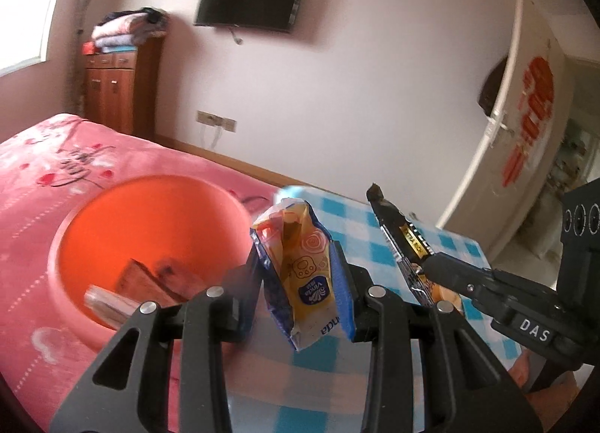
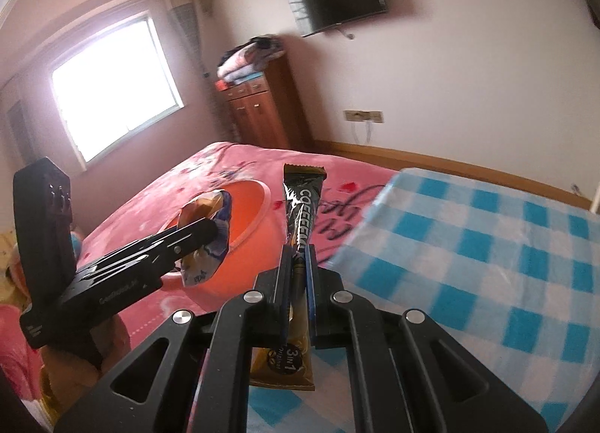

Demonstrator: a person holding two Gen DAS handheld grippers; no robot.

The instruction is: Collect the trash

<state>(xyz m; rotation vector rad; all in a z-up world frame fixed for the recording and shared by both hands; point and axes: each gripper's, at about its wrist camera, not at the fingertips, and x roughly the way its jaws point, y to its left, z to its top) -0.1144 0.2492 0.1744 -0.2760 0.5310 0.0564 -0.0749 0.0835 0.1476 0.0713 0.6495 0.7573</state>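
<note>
The left gripper has its fingers part-way closed on a crumpled yellow and blue tissue packet, which stands upright between the pads with its torn top flaring above them. The right gripper has its fingers pinched almost fully together on a slim black and gold coffee sachet; the sachet pokes up past the fingertips and its gold tail hangs down behind them. Both pieces of trash are held up off the bed, not resting on anything.

Just beyond the left gripper, a little to its left, sits an orange plastic basin on the pink bedspread. Some wrappers already lie inside it, blurred, so I cannot tell what they are. From the right wrist view the tissue packet hangs in front of the basin's rim. The right gripper is just beside the left one, on its right, over a blue and white checked cloth that lies on the bed next to the pink cover.

Further back stands a brown wooden cabinet with folded blankets stacked on top, a dark television fixed on the wall, a bright window, and an open white door with red decorations.
</note>
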